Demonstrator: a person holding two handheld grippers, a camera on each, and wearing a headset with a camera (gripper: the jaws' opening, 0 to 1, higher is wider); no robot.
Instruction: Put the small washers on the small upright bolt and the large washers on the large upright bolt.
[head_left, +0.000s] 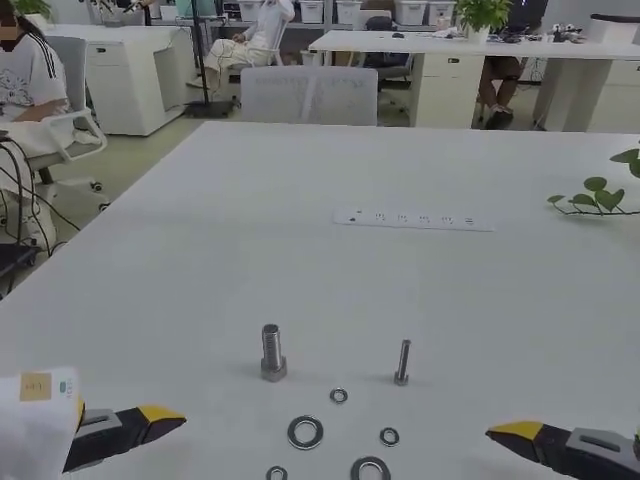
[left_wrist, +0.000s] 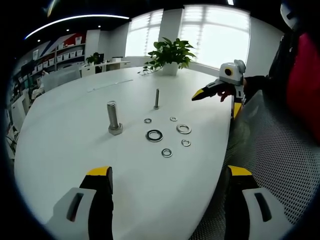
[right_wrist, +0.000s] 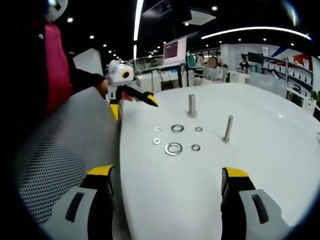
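White table (head_left: 200, 250) holds large bolt (head_left: 272, 352), small bolt (head_left: 402, 362) and loose washers (head_left: 305, 432), lower centre. Left gripper (left_wrist: 168, 171) and right gripper (right_wrist: 167, 171) gape empty; first washer pickup looks next.

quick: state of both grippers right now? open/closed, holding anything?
Left gripper: open, holding nothing.
Right gripper: open, holding nothing.

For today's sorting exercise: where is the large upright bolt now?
In the head view, the large bolt stands on the table, left of the small bolt, behind the loose washers.
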